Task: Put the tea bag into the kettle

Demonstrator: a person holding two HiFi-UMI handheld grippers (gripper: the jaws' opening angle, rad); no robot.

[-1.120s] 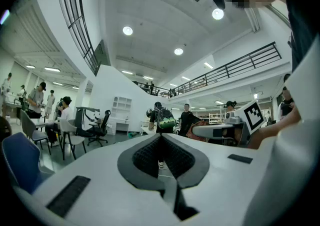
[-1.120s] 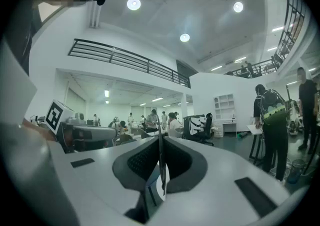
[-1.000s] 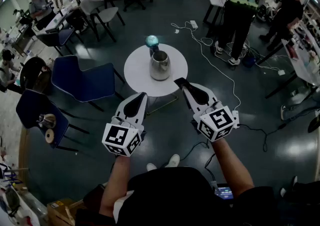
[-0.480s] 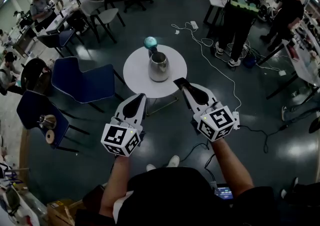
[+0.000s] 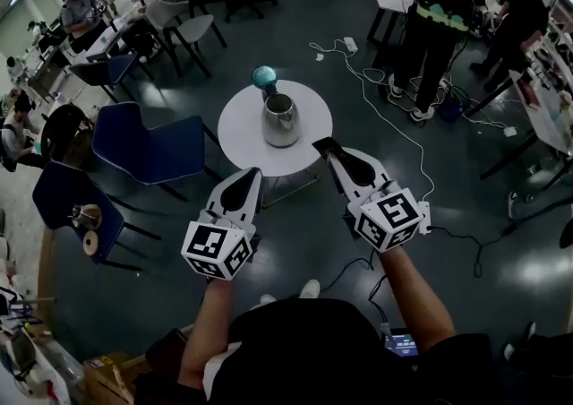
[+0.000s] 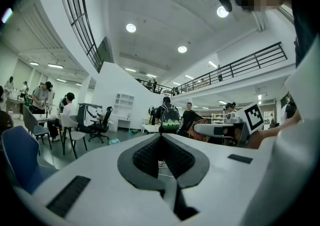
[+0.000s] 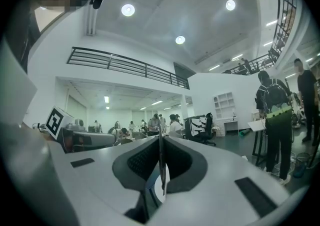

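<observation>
- the shiny steel kettle (image 5: 280, 119) stands upright near the middle of the round white tabletop (image 5: 237, 130), its top open to the camera.
- a glossy teal ball-shaped object (image 5: 263, 77) sits just beyond the kettle, by the far edge of the tabletop; whether the two touch cannot be told.
- the left gripper (image 5: 252, 174) is held over the dark grey floor (image 5: 295, 224), on the person's side of the tabletop and apart from it.
- in the left gripper view the left gripper (image 6: 161, 136) has its jaws clenched, tips meeting, with nothing between the dark ribbed pads (image 6: 145, 156).
- the right gripper (image 5: 322, 145) reaches further forward; in the head view its tip lies over the near edge of the tabletop, to the right of the kettle and apart from it.
- in the right gripper view the right gripper (image 7: 160, 137) has its jaws pressed together on a thin dark strip (image 7: 160, 165), seen edge-on and hanging down through the gap between the pads.
- whether that strip is the tea bag cannot be told.
- a blue chair (image 5: 148, 139) stands to the left of the tabletop, and a white cable (image 5: 385, 116) trails over the floor to its right.
</observation>
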